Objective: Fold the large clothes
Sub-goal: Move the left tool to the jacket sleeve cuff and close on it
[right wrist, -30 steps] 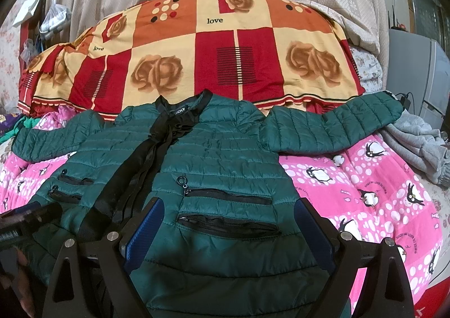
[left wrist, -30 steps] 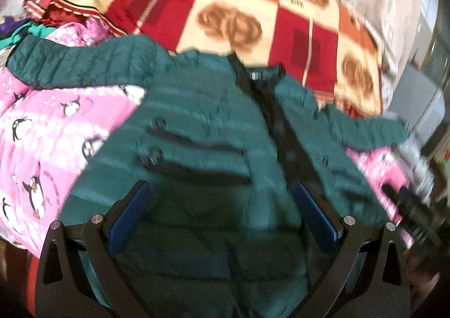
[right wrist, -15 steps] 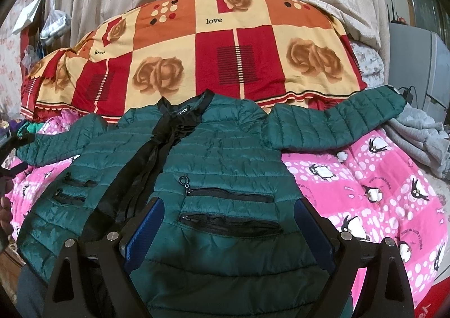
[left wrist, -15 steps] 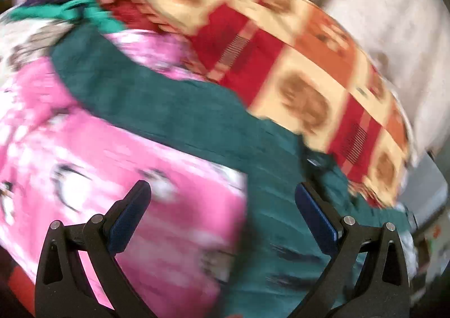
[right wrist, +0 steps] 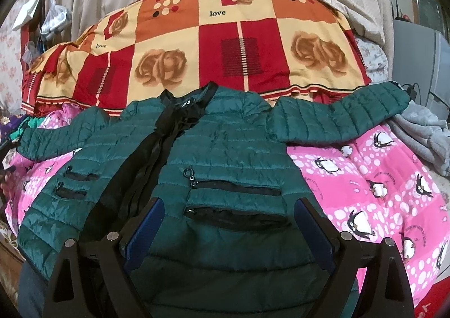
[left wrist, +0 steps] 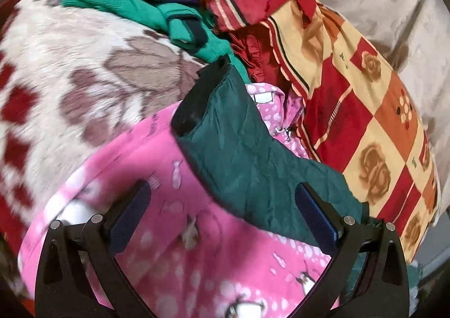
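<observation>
A dark green quilted jacket [right wrist: 225, 155] lies face up on a pink penguin-print blanket [right wrist: 379, 177], both sleeves spread out and its black-lined front partly parted. My right gripper [right wrist: 226, 230] hovers open over the jacket's lower right front, above two zip pockets. In the left wrist view the jacket's left sleeve [left wrist: 247, 155] runs diagonally, its black-lined cuff [left wrist: 197, 98] pointing up and left. My left gripper [left wrist: 225, 219] is open just below that sleeve, over the pink blanket [left wrist: 197, 261], with nothing between its fingers.
A red, orange and cream rose-patterned quilt [right wrist: 211, 45] is piled behind the jacket. A grey garment [right wrist: 422, 132] lies at the right by the sleeve end. Left of the sleeve are a cream and red fleece blanket [left wrist: 70, 79] and a bright green knit [left wrist: 168, 20].
My left gripper has swung from over the jacket's body leftward to its left sleeve and cuff. The right gripper has stayed over the jacket front, edging slightly closer.
</observation>
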Available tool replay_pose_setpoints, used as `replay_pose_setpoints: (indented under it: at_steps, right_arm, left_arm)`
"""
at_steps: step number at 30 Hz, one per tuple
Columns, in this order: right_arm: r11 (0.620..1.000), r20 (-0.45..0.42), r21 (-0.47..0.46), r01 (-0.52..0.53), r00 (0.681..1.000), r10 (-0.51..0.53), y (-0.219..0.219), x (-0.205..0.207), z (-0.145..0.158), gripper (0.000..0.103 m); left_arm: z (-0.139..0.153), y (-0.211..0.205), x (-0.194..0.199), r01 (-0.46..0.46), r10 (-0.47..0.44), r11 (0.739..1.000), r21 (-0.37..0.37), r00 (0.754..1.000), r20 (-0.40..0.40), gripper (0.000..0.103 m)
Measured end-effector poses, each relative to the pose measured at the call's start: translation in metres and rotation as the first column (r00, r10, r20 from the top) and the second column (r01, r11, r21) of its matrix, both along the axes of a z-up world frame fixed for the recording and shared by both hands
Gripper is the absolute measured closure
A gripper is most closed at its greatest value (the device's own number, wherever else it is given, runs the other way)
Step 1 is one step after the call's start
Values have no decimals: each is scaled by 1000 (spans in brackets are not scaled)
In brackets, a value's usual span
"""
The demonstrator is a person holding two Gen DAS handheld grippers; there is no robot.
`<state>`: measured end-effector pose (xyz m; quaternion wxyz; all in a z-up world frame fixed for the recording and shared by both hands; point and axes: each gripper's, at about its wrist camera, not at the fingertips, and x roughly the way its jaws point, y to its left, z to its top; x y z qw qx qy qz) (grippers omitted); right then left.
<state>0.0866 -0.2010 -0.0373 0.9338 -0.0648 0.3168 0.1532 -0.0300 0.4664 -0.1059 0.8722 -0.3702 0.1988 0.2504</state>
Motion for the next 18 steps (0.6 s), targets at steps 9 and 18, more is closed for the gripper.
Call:
replay_pose_setpoints:
  at_steps: [9,18]
  right_arm:
    - [1000,-37,-14,19,999,-20,-2,4,-5,11]
    - [998,-34,-44,50,998,-51,-5,1,0,11]
  left_arm:
    - [7,16,42,9,-16,993,116,998,60,1]
    - [6,40,58,-47,41,995,91,997,72,59]
